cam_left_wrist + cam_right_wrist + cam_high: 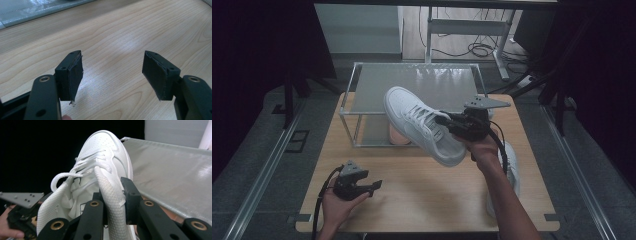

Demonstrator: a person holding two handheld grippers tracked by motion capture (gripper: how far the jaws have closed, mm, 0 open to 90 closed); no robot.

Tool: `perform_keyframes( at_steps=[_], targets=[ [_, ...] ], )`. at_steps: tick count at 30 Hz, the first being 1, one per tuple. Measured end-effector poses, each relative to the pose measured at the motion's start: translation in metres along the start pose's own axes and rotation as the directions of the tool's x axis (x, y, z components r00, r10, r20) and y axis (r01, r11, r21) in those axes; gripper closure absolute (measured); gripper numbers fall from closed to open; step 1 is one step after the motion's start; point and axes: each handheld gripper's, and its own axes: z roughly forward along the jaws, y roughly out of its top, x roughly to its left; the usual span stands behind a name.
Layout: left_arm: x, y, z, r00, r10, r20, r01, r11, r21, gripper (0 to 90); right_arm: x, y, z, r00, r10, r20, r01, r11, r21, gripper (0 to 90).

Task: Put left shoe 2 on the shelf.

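White sneaker (419, 125) rides above the table (412, 190), its collar clamped in our right gripper (447, 122), toe toward the metal rack (362, 90); shelving remains, our left gripper (374, 186) resting released.

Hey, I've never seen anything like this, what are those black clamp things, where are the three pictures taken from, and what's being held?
A person holds a hand-worked clamp in each hand. One camera looks down on the wooden table; the other two ride on the clamps. The right gripper pinches the collar of a white sneaker, lifted in front of a metal-framed rack. The left gripper rests open and empty. A second white shoe lies by the right forearm.
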Motion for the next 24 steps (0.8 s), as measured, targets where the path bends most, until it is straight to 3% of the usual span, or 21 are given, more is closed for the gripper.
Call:
perform_keyframes(
  at_steps=[18, 24],
  targets=[
    [0.001, 0.0, 0.001, 0.9998, -0.007, 0.02, 0.007, 1.0, -0.002, 33.3, -0.017, 0.037, 0.026, 0.9948, 0.074, 0.07, -0.074, 0.997, -0.007, 80.8],
    [0.0, 0.0, 0.001, 0.9996, -0.008, 0.026, 0.008, 0.9999, -0.01, 33.4, -0.019, 0.052, 0.035, 0.9918, 0.08, 0.1, -0.08, 0.997, -0.005, 80.8]
  ],
)
